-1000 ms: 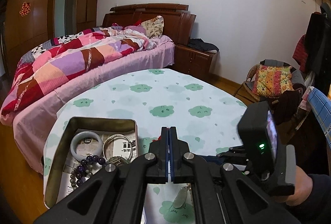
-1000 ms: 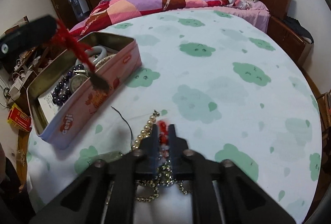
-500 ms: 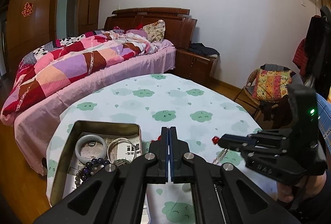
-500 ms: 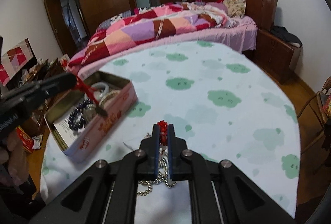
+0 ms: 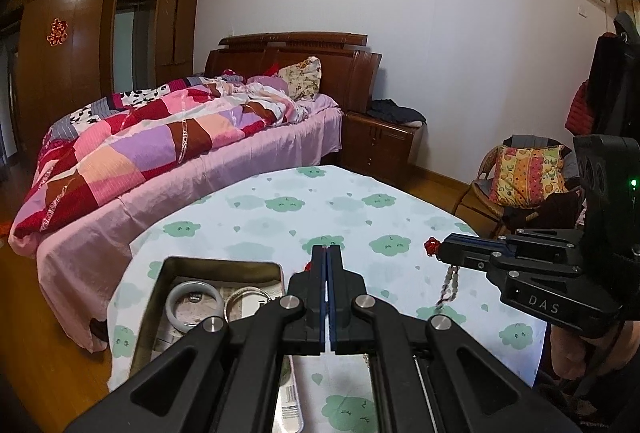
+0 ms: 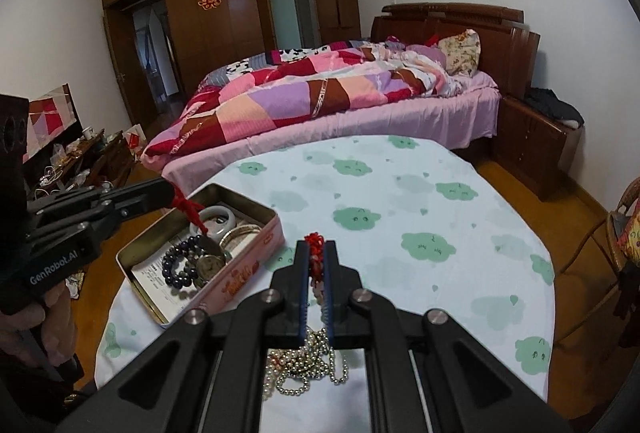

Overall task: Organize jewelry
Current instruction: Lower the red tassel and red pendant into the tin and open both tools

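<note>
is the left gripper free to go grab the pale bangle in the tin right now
Probably not: the left gripper is shut on a red cord dangling over the tin. The pale bangle lies uncovered, so the way is otherwise free.

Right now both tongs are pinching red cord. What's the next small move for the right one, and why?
Probably carry the right tongs left over the open tin, then release. They are shut on a red knot with a beaded strand hanging below, lifted off the tablecloth. The tin already holds bangles. The left tongs hover there, so keep clear.
</note>
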`<state>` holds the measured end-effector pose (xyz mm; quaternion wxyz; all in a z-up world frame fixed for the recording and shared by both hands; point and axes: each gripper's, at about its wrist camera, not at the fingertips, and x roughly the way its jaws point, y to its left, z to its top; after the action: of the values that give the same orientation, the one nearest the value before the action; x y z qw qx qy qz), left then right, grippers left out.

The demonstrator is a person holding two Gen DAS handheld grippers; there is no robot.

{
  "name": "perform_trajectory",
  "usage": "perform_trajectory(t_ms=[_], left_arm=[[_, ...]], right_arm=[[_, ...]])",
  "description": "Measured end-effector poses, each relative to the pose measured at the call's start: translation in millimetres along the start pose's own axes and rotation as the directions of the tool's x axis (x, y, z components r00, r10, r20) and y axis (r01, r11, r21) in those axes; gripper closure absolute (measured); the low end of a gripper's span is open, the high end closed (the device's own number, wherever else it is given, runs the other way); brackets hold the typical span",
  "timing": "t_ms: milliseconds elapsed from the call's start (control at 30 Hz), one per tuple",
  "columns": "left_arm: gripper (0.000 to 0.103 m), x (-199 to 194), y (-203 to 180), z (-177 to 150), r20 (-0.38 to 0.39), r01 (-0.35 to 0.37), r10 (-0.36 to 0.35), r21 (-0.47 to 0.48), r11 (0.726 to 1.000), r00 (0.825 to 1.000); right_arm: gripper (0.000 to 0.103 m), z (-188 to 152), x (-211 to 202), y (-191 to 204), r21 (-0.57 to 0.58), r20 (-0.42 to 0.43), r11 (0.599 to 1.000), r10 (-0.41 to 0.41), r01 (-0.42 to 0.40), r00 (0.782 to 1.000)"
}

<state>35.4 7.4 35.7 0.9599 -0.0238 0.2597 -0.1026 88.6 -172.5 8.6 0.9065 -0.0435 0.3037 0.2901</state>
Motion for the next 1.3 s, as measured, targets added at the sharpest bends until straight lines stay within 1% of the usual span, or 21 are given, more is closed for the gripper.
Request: perform_trajectory(t_ms=[133,367,533,633,833,967,1167,1300], left_arm=[[0.103,-5,8,0,0.005,-0.021,0.021,-0.007,1.000,1.000],[0.103,-16,39,-2,-0.002,-0.090,0.090,-0.046,0.995,0.996],[0.103,-24,62,-5,-0.006,-0.140,0.140,-0.093,0.986,0.990],[0.103,-25,74,-8,-0.015,-0.159,0.159,-0.120,0.980,0.987],[0.103,-21,90,-16,-0.050,-0.209,0.204,-0.153,0.966,0.978],[0.103,-17,93,-22,-0.080,-0.212,0.201,-0.163,0.964,0.976],[0.103,-8,91,-31,-0.115,-0.208,0.192,-0.156,0.966,0.975],[0.103,-9,95,-32,-0.122,-0.224,0.206,-0.156,0.962,0.971]], right_arm=[[0.095,4,1,7,-0.014,0.007,1.000,0.013,-0.013,1.000],[0.095,18,5,28,-0.068,0.022,0.997,0.044,-0.042,0.999],[0.095,29,7,46,-0.103,0.039,0.992,0.073,-0.068,0.997],[0.095,33,10,59,-0.128,0.040,0.988,0.096,-0.090,0.995],[0.095,35,21,84,-0.172,0.025,0.977,0.134,-0.128,0.991],[0.095,33,32,100,-0.197,0.002,0.968,0.157,-0.153,0.988],[0.095,26,39,111,-0.207,-0.026,0.961,0.183,-0.184,0.983],[0.095,22,43,116,-0.204,-0.046,0.958,0.197,-0.203,0.979]])
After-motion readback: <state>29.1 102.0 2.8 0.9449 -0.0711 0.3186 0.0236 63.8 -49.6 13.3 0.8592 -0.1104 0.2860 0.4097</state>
